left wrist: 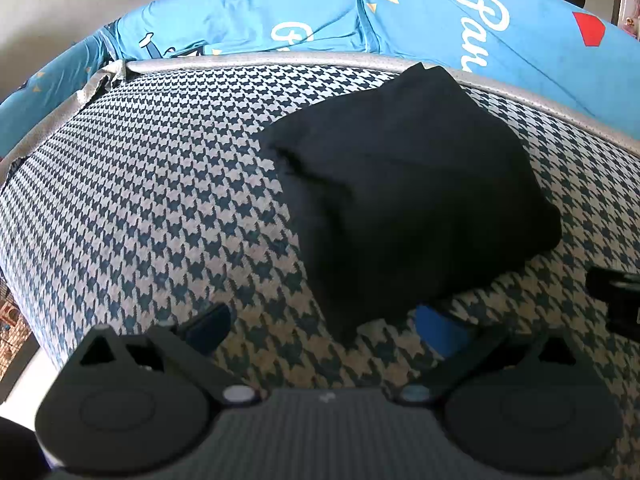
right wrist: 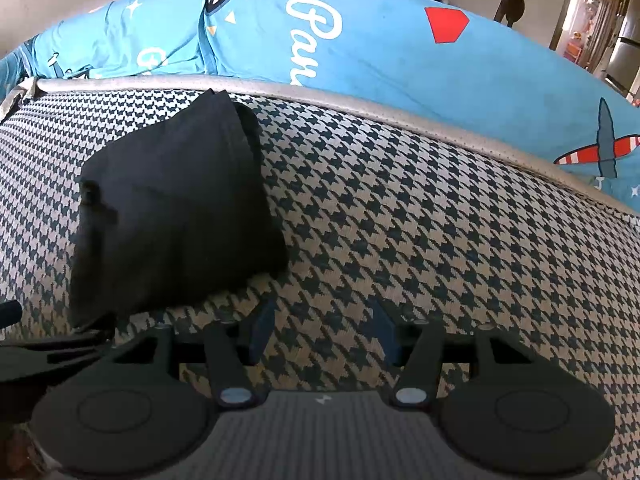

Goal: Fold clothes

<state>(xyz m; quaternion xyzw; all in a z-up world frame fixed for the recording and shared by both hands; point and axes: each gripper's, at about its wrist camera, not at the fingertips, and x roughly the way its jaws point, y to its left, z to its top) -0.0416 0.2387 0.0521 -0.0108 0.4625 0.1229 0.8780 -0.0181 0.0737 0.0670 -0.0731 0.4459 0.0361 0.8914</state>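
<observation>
A black garment (left wrist: 400, 200) lies folded into a thick bundle on a houndstooth cushion (left wrist: 160, 180). My left gripper (left wrist: 324, 330) is open wide, and the bundle's near corner hangs between its fingers without being pinched. In the right wrist view the same garment (right wrist: 172, 216) sits to the left. My right gripper (right wrist: 323, 332) stands open over bare houndstooth cushion (right wrist: 400, 220), just right of the bundle, with nothing between its blue-padded fingers (right wrist: 262, 332).
Blue printed bedding (left wrist: 440, 20) (right wrist: 380, 48) rises behind the cushion, beyond a grey piped edge (right wrist: 320, 96). The cushion drops off at the left (left wrist: 24, 280). Each gripper shows at the other view's edge: right (left wrist: 616, 292), left (right wrist: 40, 344).
</observation>
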